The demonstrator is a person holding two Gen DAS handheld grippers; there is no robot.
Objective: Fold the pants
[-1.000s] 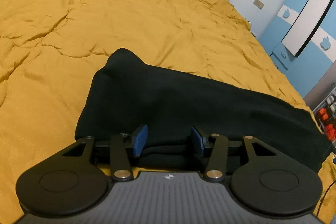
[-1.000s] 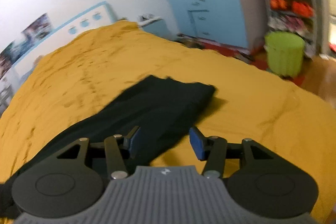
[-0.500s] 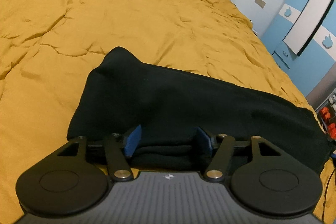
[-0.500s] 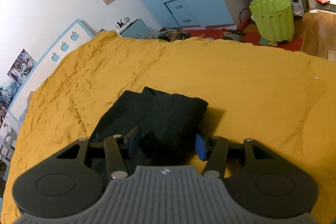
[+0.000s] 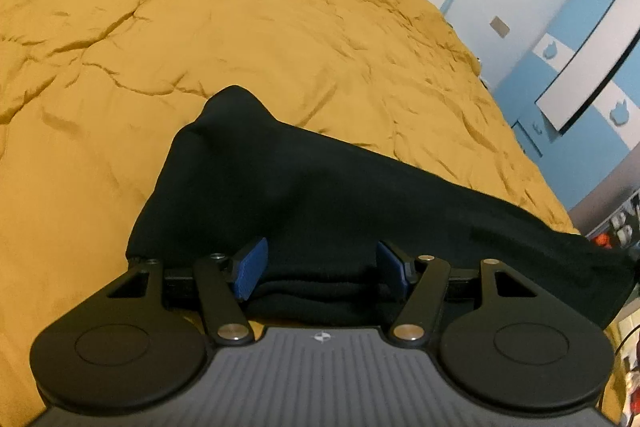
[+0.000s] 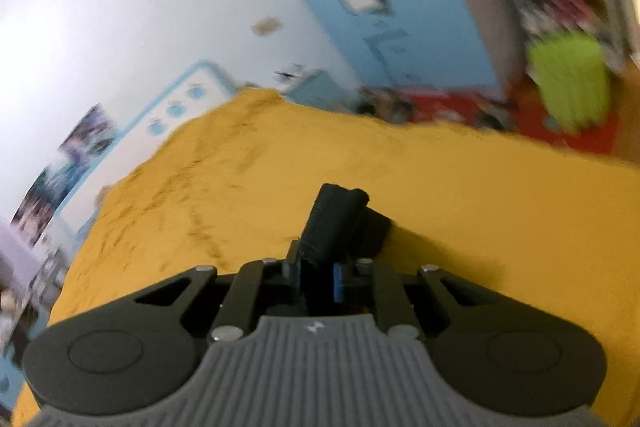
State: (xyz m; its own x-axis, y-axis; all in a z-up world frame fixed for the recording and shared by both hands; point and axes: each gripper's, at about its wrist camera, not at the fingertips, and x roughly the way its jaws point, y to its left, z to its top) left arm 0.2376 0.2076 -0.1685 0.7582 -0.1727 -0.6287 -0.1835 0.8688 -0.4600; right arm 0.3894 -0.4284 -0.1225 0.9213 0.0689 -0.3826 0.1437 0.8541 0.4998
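yellow bedspread (image 5: 240,27), green bin (image 6: 568,83), blue wardrobe (image 5: 592,75)

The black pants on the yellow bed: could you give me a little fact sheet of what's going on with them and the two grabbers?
Garment: black fabric pants, lying long across the bed
Surface: wrinkled mustard-yellow bedspread
Left gripper: jaws wide, thick folded edge between the pads
Right gripper: jaws have just been closing, now pinching one end of the pants
Background: lime-green bin, blue wardrobe

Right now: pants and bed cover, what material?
Pants: black, matte, thick soft knit, probably fleece or jersey; the edge stacks in plump rolls. Bed cover: mustard woven fabric, likely padded cotton; fine crinkles and puffy creases, no sheen.
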